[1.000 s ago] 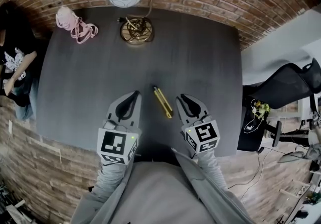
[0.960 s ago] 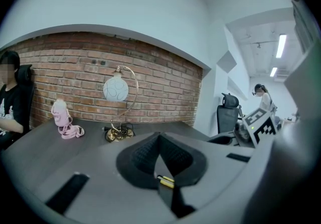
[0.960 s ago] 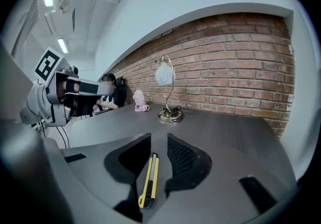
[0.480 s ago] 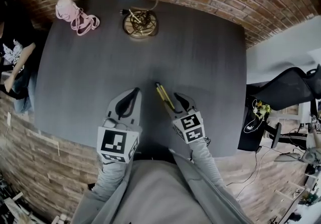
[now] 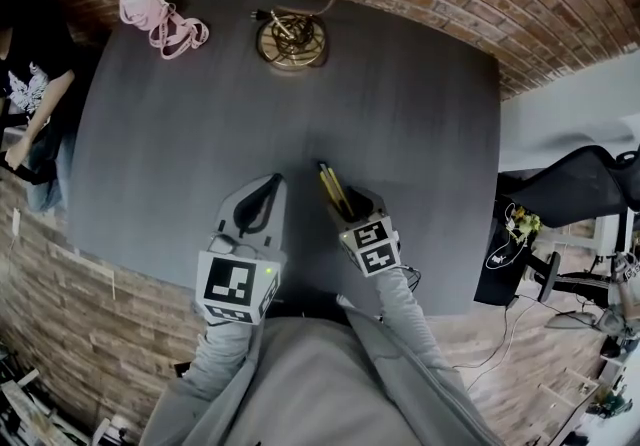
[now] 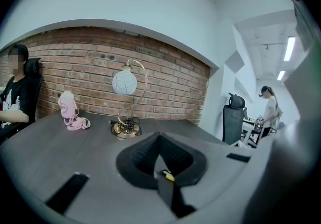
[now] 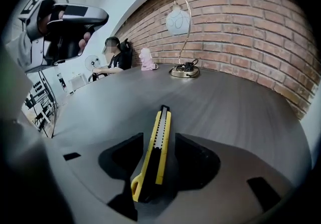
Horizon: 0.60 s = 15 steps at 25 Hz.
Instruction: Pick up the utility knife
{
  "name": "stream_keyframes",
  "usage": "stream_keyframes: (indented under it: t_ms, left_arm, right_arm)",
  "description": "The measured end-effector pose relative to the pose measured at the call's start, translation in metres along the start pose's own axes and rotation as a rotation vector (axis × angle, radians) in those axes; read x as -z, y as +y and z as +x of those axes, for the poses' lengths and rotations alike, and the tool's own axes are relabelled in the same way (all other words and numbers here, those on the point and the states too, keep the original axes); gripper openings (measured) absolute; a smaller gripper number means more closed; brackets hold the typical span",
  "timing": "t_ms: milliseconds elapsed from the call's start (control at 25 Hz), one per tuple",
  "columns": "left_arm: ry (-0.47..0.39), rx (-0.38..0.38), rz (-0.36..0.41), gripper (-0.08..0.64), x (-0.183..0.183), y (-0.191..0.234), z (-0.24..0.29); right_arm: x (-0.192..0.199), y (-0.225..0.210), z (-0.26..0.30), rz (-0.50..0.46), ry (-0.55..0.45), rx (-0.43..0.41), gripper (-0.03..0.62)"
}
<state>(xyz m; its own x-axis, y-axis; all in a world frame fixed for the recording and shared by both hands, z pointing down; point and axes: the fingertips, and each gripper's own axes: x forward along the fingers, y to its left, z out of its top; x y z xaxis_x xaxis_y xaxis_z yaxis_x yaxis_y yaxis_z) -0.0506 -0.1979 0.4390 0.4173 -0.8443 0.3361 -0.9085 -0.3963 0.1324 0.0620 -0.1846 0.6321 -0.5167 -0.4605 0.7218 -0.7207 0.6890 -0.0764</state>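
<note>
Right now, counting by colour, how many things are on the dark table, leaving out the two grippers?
Yellow: 1, the utility knife
Pink: 1, the pink bundle of straps
Gold with a white globe: 1, the lamp
Total: 3

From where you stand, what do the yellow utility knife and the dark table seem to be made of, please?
Yellow utility knife: probably matte plastic body, with a grey, metal-looking segmented strip. Dark grey table: likely wood or laminate, showing faint grain streaks.
</note>
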Motion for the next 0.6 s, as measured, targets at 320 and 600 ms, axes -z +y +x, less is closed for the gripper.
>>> stream_keyframes:
  t_ms: [320, 600]
  left_arm:
    - [-0.001, -0.001, -0.004, 0.018, 0.0019, 0.0009, -0.0006]
    - [-0.007, -0.002, -0.006, 0.018, 0.0, 0.0013, -0.0023]
  right_arm:
    - [0.0061, -0.0014, 0.0063, -0.022, 0.04, 0.014, 0.192]
    - [0.0063, -0.0018, 0.006, -0.026, 0.042, 0.03, 0.192]
